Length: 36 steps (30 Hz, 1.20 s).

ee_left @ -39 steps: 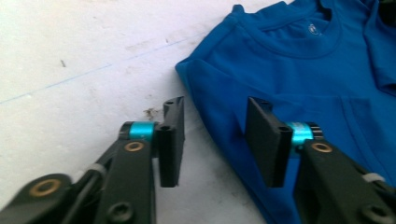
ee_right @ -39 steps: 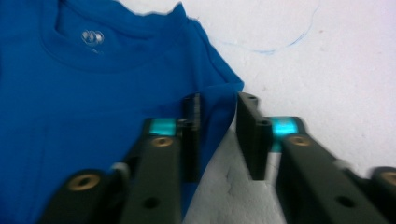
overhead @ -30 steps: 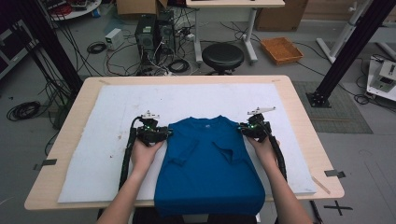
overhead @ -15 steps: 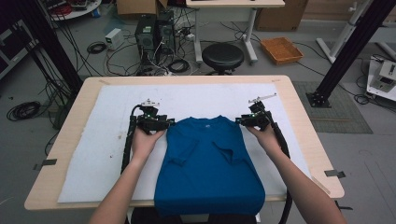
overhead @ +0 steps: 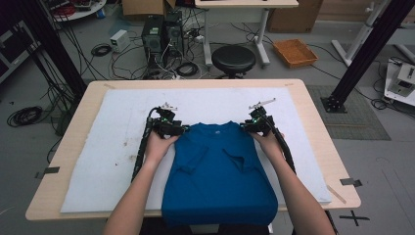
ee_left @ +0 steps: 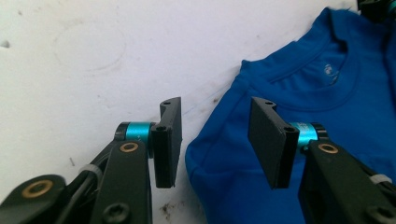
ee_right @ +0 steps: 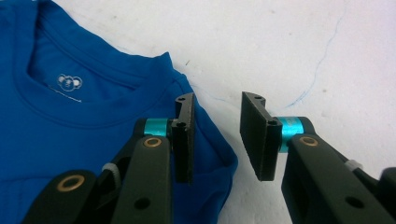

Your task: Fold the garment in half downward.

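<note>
Sleeves already folded in, the blue cotton T-shirt [overhead: 218, 171] awaits further folds as the left gripper [ee_left: 215, 140] and right gripper [ee_right: 215, 135], both part-open and empty, straddle its shoulder corners, the right's jaws having just narrowed.

No words or numbers are legible; the shirt [ee_right: 93, 121] bears a small white neck logo [ee_right: 69, 82], too blurred to read.

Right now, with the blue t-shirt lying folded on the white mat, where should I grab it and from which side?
Probably at its two shoulder corners. The blue t-shirt lies flat with sleeves folded in, so only the edges offer a pinchable fold. Bring the left tool in from the shirt's left edge and the right tool from its right edge, low over the white mat; both stand open there.
</note>
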{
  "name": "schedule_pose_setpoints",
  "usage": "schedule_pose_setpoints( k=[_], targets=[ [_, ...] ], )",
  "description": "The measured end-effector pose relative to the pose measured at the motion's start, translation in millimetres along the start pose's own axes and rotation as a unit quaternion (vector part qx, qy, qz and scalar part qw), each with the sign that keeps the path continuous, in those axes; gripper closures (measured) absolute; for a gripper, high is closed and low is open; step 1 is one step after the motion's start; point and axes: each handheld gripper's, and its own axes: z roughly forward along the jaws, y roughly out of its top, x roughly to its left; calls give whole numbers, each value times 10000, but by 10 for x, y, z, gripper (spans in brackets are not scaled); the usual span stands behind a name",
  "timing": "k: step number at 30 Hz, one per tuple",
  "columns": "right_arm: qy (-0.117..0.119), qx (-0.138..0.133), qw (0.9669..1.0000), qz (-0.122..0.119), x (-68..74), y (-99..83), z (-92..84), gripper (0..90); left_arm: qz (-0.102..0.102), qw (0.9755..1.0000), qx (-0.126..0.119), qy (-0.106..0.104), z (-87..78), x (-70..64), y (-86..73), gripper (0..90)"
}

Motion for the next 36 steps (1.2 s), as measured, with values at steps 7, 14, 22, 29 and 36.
schedule_pose_setpoints(
  k=[7, 14, 22, 29, 36],
  targets=[
    [-1, 29, 10000, -60, 6, 12, 51, 663, 231, 9996, 172, 54, 110, -63, 33, 555],
    [84, -20, 9999, -75, 12, 8, 46, 674, 365, 9986, 315, 213, 162, -119, 31, 639],
    [28, 4, 9994, -353, 48, 1, 59, 870, 418, 9984, 299, 240, 167, -137, 25, 819],
    [120, -402, 9990, -170, 16, 21, -54, 900, 446, 9987, -77, 234, 96, -130, 70, 875],
    [238, -668, 9975, -49, -90, 133, -136, 900, 442, 9982, -329, 229, -15, -74, 187, 876]
  ],
)
